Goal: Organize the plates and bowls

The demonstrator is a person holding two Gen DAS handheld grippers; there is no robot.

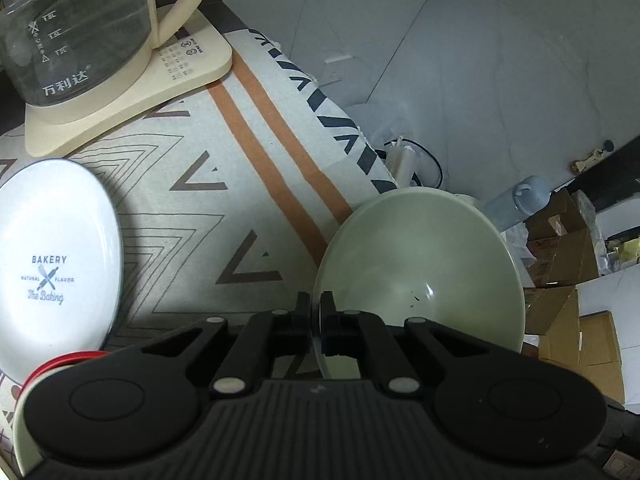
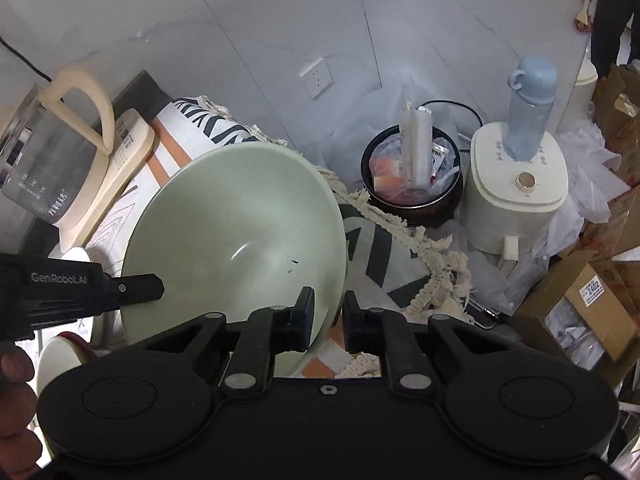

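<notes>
Patterned tablecloth covers the table beside a grey tiled wall.

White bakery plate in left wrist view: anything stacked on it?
No, the white bakery plate lies bare on the patterned cloth, its printed face fully visible with nothing resting on it.

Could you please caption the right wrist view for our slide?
Both grippers, right and left, clamp opposite rims of the green bowl.

Kettle blocks far corner, bare cloth between plate and bowl
</notes>
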